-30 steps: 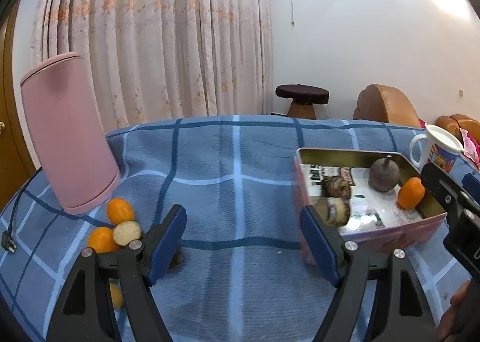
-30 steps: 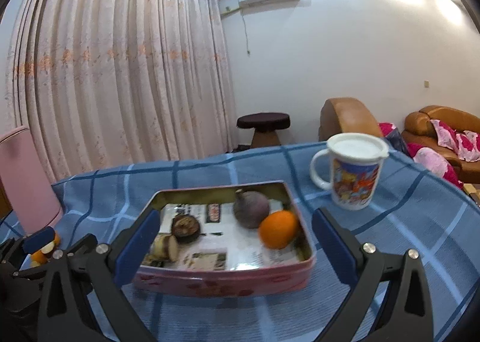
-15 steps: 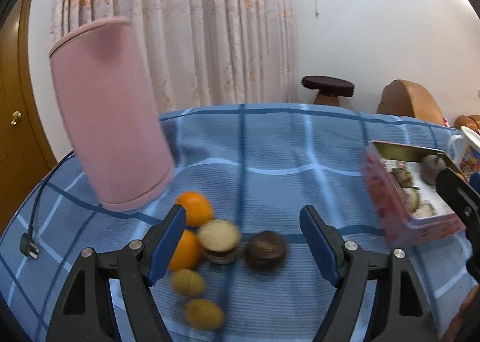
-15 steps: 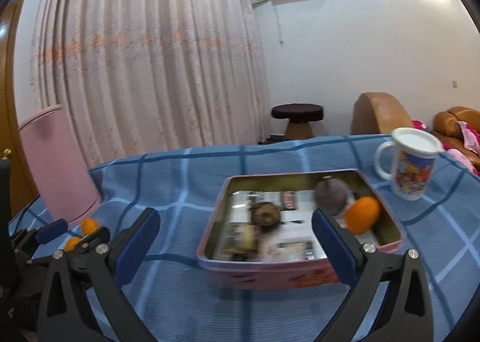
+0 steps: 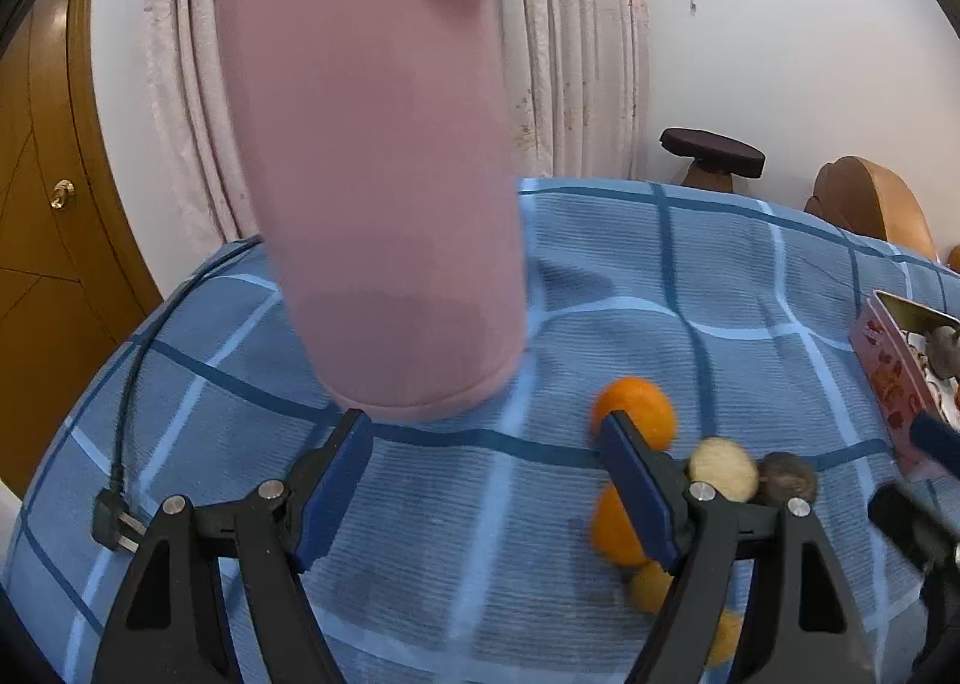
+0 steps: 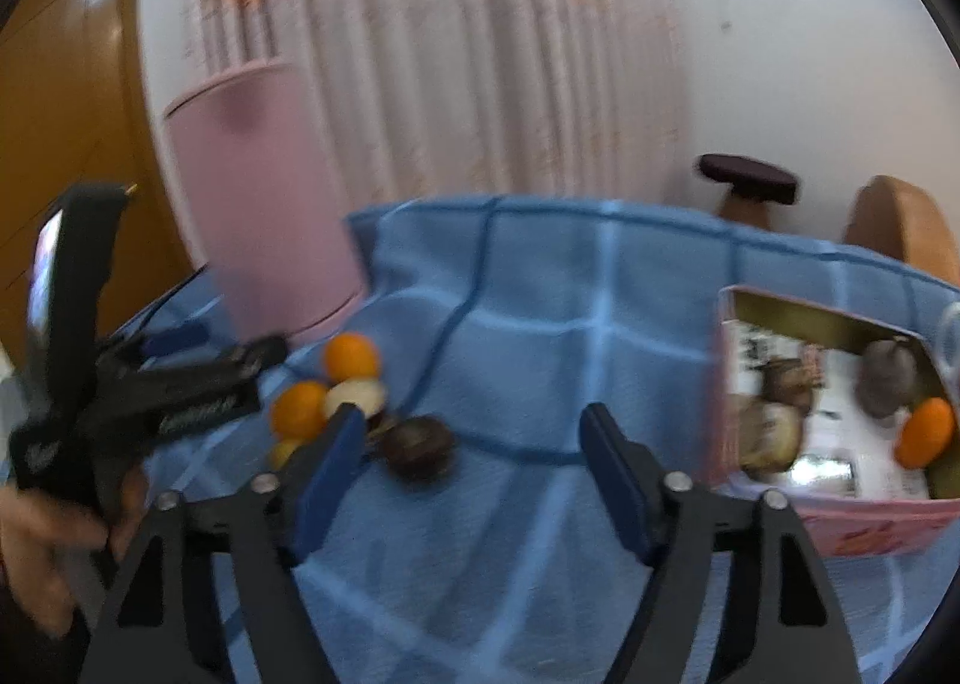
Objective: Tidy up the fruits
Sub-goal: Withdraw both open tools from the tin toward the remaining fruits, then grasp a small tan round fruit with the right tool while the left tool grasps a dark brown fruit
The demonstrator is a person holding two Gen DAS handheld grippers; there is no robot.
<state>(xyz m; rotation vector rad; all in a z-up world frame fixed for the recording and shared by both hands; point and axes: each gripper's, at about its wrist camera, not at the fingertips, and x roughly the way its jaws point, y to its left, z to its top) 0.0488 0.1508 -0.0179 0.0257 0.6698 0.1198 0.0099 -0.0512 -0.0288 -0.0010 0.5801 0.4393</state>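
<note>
While both claws gape empty, the fruit (image 5: pixel 633 414) sits by the left claw's (image 5: pixel 489 489) right finger; the right claw (image 6: pixel 474 474) nears. Small, round, light, roll-prone: pinch across the middle.

the right hand-held gripper (image 6: pixel 474 462) hangs spread wide over the blue checked cloth (image 6: pixel 540 336), a dark fruit (image 6: pixel 418 446) just beside its left finger.

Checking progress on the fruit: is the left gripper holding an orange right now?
No. The left gripper is open with only tablecloth between its pads; the nearest orange lies on the cloth behind its right pad.
</note>
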